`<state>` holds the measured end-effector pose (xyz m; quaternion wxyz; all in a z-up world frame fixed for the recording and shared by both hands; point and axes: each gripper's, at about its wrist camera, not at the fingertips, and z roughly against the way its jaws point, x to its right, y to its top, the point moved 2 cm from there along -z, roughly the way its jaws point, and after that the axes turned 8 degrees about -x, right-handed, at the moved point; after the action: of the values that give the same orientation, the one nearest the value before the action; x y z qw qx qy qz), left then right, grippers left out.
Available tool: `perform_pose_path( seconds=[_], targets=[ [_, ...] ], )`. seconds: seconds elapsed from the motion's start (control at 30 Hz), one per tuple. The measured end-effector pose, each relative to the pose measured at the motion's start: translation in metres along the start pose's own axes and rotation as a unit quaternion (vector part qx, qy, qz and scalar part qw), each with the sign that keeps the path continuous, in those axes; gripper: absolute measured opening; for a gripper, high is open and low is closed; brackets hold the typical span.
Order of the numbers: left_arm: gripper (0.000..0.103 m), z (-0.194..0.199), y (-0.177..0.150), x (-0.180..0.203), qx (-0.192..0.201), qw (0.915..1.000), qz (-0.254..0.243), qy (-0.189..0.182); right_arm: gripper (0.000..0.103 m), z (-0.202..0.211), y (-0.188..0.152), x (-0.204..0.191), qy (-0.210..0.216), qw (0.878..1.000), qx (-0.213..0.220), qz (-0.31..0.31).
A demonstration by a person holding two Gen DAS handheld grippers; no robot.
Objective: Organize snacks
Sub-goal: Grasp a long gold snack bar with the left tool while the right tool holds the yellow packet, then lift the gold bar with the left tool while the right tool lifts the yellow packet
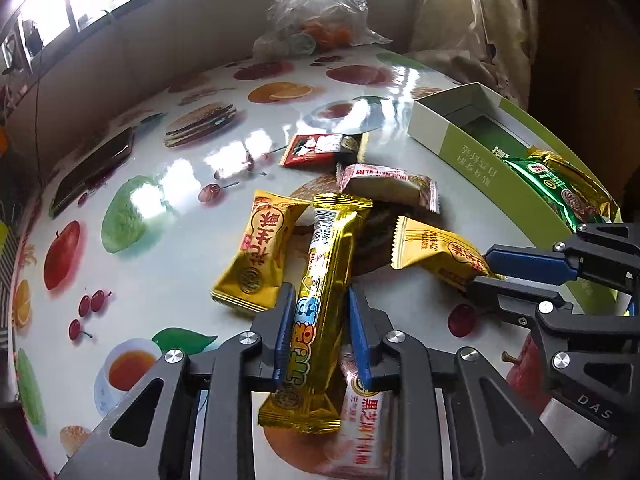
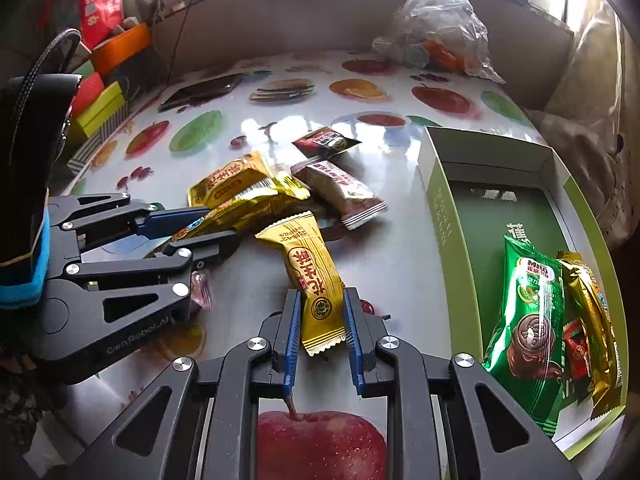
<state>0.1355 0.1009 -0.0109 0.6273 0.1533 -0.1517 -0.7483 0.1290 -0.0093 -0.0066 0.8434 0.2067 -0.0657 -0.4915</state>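
My left gripper (image 1: 320, 296) is shut on a long gold bar (image 1: 324, 264) that lies tilted over the snack pile on the fruit-print table (image 1: 160, 280). My right gripper (image 2: 322, 296) is shut on the end of a yellow packet (image 2: 308, 256), just right of the pile. The right wrist view shows the left gripper (image 2: 220, 224) from the side, clamped on the same gold bar (image 2: 248, 204). Loose around them lie another yellow packet (image 1: 256, 252), a red-black packet (image 1: 320, 150) and a pink-white packet (image 1: 388, 186). An open green box (image 2: 436, 208) on the right holds a green packet (image 2: 524, 320), a gold bar (image 2: 592, 312) and a small red packet (image 2: 578, 352).
A clear plastic bag (image 1: 316, 20) of food sits at the table's far edge. A dark phone (image 1: 96, 168) lies at the far left. Coloured boxes (image 2: 100, 108) stack beyond the left edge. Another pink-white packet (image 1: 360, 420) lies under my left gripper.
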Motion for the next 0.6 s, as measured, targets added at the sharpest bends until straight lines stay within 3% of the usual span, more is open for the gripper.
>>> perform_pose_path(
  seconds=[0.4, 0.6],
  targets=[
    [0.026, 0.012, -0.003, 0.0, 0.018, 0.9998, 0.01, 0.001, 0.018, 0.002, -0.002, -0.001, 0.003, 1.0, 0.005, -0.003],
    [0.026, 0.021, -0.007, 0.0, 0.025, 0.9996, 0.014, 0.002, 0.009, 0.007, -0.003, -0.003, 0.005, 1.0, 0.016, -0.004]
  ],
)
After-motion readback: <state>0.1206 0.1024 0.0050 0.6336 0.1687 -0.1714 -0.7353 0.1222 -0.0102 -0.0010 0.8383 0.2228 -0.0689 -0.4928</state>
